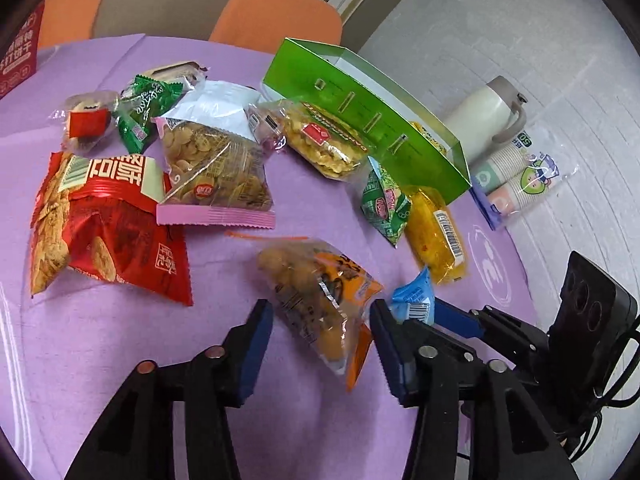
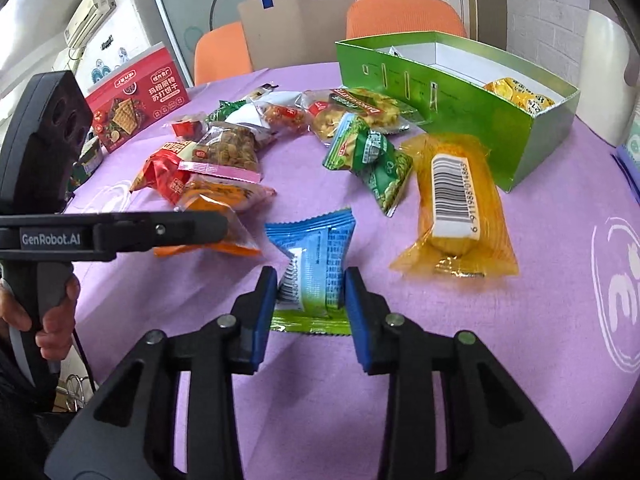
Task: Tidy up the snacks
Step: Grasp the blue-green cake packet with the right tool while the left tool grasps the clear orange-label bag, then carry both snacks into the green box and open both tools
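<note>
The round surface (image 2: 520,300) wears a lilac cloth with white swirl emblems. The open cardboard box (image 2: 460,112) is bright green outside and white inside. The long clear-wrapped snack bar (image 2: 452,208) is yellow-orange with a white label of black barcode stripes. The small foil sachet (image 2: 316,264) is sky blue above and green at its lower edge. The crumpled pea packet (image 2: 372,160) is green with white print. The large crisp bag (image 1: 108,224) is red with a cream band. The biscuit pouch (image 1: 216,176) is clear with a pink serrated seam. The nut pouch (image 1: 324,304) is clear with orange panels. Each hand-held gripper has black arms with blue pads (image 2: 356,312).
</note>
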The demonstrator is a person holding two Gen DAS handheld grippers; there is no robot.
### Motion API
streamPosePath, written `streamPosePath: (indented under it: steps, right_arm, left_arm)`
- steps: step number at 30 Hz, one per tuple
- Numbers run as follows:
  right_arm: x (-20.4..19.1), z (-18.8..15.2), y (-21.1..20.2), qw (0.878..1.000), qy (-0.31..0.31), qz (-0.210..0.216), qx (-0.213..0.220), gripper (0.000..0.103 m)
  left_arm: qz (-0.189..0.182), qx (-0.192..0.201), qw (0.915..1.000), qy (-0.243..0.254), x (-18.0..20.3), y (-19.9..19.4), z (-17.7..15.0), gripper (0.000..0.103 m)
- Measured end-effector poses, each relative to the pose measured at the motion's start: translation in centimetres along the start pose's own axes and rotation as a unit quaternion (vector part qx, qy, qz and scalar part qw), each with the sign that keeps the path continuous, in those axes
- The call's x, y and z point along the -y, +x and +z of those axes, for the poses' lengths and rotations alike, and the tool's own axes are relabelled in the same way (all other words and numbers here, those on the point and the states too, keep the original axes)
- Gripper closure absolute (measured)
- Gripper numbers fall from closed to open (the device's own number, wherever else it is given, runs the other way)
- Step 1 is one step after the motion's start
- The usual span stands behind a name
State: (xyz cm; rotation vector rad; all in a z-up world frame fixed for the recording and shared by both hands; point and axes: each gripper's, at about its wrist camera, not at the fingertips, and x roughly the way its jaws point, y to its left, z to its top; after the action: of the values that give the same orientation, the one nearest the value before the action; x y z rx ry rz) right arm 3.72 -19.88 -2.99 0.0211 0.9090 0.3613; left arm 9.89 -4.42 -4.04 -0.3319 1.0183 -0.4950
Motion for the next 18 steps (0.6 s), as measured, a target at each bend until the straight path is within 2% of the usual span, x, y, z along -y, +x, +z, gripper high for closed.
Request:
streamPosePath:
  steps: [2, 9, 12, 13, 18]
  right_arm:
    - [-0.2, -0.1, 0.2, 1.0, -0.002, -0.001, -0.002, 0.06]
    - [-0.1, 0.3, 0.4, 1.0, 0.004, 0.002, -0.001, 0.058]
    - [-0.4, 0.4, 0.5, 1.0, -0.012, -0.015, -0.002, 0.065]
    - [-0.5, 0.3, 0.6, 1.0, -0.014, -0.018, 0.0, 0.065]
    - [0.2, 0.5, -0.4, 1.0, 0.015, 0.013, 0.014, 0.07]
  left_arm:
    - [0.01, 0.0, 0.9999, -0.005, 0.1, 0.3, 0.3, 0.042]
    - [0.0, 0.008, 0.9999, -0.015, -0.6, 0.3, 0.5, 0.042]
    - [-0.004, 0.014, 0.9997, -0.018, -0.8, 0.4, 0.7, 0.043]
    - [0.0, 0.017, 0.9997, -0.019, -0.9, 0.4, 0.7, 0.054]
    - [-0.008, 0.026, 0.9995, -0.016, -0.7, 0.2, 0.9, 0.077]
